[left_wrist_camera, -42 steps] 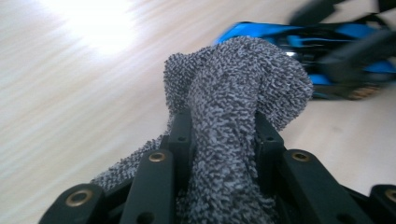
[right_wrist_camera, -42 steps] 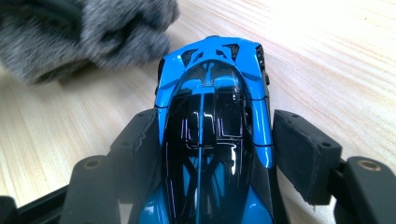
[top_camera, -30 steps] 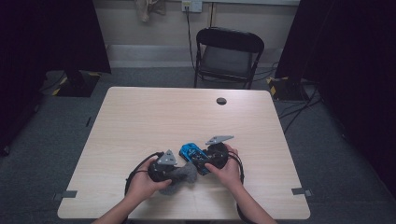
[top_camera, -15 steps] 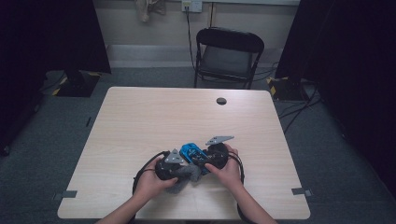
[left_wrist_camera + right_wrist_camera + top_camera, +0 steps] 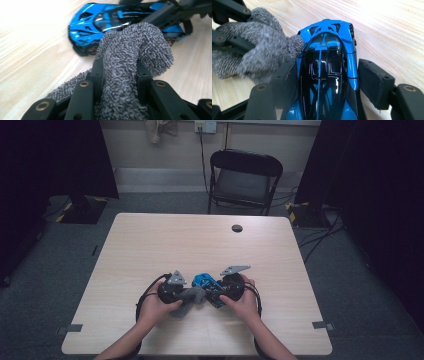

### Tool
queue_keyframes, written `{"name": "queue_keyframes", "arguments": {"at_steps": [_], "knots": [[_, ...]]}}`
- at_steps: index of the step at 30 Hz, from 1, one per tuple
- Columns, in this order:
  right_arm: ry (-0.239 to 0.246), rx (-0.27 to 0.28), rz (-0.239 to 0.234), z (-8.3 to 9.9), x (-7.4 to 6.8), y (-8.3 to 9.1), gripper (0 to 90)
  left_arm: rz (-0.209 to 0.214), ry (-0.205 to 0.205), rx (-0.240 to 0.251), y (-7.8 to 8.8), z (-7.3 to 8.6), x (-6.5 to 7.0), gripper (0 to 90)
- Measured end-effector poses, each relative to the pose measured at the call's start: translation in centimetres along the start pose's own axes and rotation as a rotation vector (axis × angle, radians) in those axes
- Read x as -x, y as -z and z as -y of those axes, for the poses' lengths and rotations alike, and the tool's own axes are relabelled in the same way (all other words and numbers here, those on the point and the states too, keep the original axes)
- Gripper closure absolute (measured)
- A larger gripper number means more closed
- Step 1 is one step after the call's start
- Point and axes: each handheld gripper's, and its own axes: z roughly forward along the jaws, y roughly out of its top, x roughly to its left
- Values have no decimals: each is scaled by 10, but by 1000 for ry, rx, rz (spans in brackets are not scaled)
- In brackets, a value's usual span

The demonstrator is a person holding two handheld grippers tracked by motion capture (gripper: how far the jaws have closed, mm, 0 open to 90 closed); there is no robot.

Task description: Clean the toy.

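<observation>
Left gripper (image 5: 119, 72) clamps grey cloth (image 5: 130, 50), cloth touching blue toy car (image 5: 327, 72). Right gripper (image 5: 327, 82) grips the car on table (image 5: 200, 245).

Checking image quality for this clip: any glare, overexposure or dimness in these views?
High view: dim, dark surroundings, table evenly lit. Left gripper view: wood blown out white at upper left, grey cloth sharp. Right gripper view: overexposed upper right; reflections on the blue toy car.

Our left claw (image 5: 119, 75) pinches a grey fuzzy cloth (image 5: 130, 62) between its jaws. The cloth's rounded end presses against a blue toy car (image 5: 100, 23) just ahead, on the pale worktop (image 5: 32, 50).
</observation>
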Motion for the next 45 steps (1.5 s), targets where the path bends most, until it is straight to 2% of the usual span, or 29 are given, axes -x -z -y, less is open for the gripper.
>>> {"name": "queue_keyframes", "arguments": {"at_steps": [14, 20, 21, 24, 25, 30, 32, 36, 37, 41, 42, 43, 44, 45], "knots": [[-1, 2, -1, 0, 0, 0, 332, -34, 29, 3, 4, 1, -14, 680], [-2, 6, -4, 1, 0, 0, 333, -62, 34, 6, 7, 3, -21, 681], [0, 5, -5, 0, 0, 0, 332, -65, 50, 9, 8, 4, -22, 681], [-2, 3, -4, 0, 0, 0, 332, -79, 47, 9, 9, 5, -26, 681], [-2, 2, -3, 0, 0, 0, 332, -82, 62, 12, 10, 5, -28, 681], [-3, 4, -5, 0, 1, 0, 332, -113, 70, 19, 13, 7, -35, 682], [-3, 5, -5, 0, 1, 0, 332, -118, 88, 26, 14, 8, -37, 682], [-6, 11, -7, 1, 1, 0, 332, -110, 89, 34, 14, 9, -36, 682], [-7, 14, -10, 1, 1, -1, 333, -106, 67, 29, 17, 7, -31, 682], [-10, 14, -9, 2, 1, 0, 332, -76, 41, 27, 20, 6, -21, 681], [-10, 14, -9, 2, 1, 0, 332, -56, 32, 21, 21, 6, -17, 681], [-7, 15, -9, 2, 1, 0, 332, -8, 26, 20, 21, 8, -5, 681], [-7, 15, -9, 2, 1, 0, 332, -8, 26, 20, 21, 8, -5, 681], [-7, 14, -8, 1, 1, -1, 332, 45, 2, 11, 19, 10, 8, 681]]}}
